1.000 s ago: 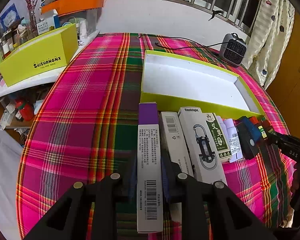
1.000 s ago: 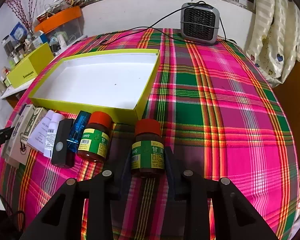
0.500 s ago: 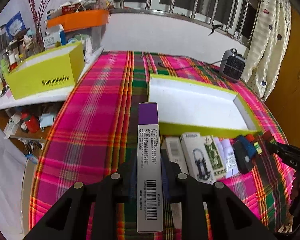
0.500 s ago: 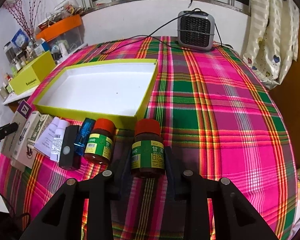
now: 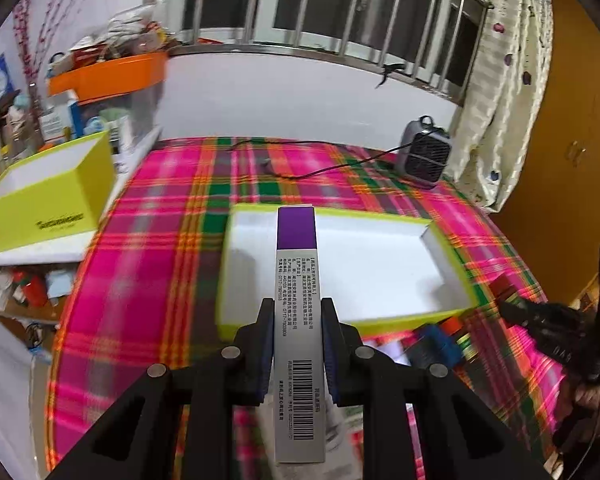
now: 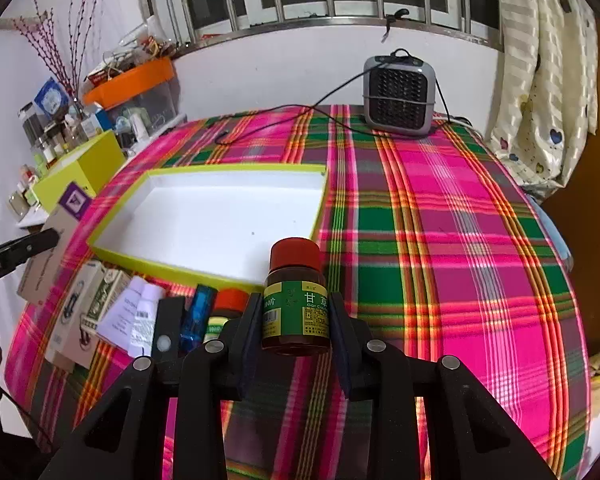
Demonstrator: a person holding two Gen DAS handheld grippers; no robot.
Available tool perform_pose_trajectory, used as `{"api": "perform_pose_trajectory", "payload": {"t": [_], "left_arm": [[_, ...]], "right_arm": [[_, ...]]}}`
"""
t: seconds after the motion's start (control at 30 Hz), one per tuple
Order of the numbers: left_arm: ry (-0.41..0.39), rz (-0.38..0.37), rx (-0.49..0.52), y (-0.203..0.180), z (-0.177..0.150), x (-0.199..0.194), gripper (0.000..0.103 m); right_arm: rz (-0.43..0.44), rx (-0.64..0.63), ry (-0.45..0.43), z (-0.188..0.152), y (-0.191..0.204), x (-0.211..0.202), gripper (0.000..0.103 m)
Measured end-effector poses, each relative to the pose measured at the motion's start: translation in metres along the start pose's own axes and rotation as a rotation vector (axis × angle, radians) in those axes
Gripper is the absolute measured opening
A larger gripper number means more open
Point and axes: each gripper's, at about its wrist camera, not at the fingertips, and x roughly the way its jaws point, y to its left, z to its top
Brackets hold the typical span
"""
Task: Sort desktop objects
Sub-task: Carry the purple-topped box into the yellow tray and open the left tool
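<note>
My left gripper is shut on a long grey box with a purple end, held in the air, its far end over the near wall of the empty yellow-green tray. My right gripper is shut on a brown medicine bottle with a red cap, lifted above the cloth just before the tray. Left on the cloth in front of the tray lie a second red-capped bottle, a blue item, a black item, a white bottle and some cartons.
A grey fan heater with its cable stands at the table's far edge. A yellow box and a cluttered shelf with an orange bin stand at the left. The plaid cloth lies to the right of the tray.
Both grippers have risen. The left one lifted the purple-ended box off the cloth and carried it toward the tray. The right one lifted the bottle and moved forward toward the tray.
</note>
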Motion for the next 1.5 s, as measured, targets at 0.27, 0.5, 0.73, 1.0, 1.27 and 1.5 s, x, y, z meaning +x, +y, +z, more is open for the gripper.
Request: {"api": "perform_pose_trajectory", "payload": {"t": [0.27,0.5,0.73,1.0,1.27,1.5], "left_arm": [[0.066,-0.113,0.004,-0.039,0.026,0.037,0.022],[0.146,-0.171,-0.022,-0.065,0.037,0.071,0.022],[0.220,-0.211,-0.080,-0.085,0.047,0.103,0.022],[0.266,-0.215,-0.143,-0.102,0.058,0.131,0.022],[0.294,-0.206,-0.168,-0.114,0.059,0.152,0.022],[0.315,-0.219,-0.172,-0.129,0.056,0.170,0.022]], "right_arm": [[0.014,0.016,-0.011,0.003,-0.007,0.001,0.033],[0.013,0.043,-0.018,0.000,-0.016,0.000,0.033],[0.012,0.061,-0.018,-0.004,-0.022,0.000,0.033],[0.004,0.079,-0.030,-0.004,-0.029,-0.004,0.033],[0.005,0.090,-0.027,-0.005,-0.033,-0.002,0.033],[-0.006,0.100,-0.024,-0.007,-0.037,-0.003,0.033]]}}
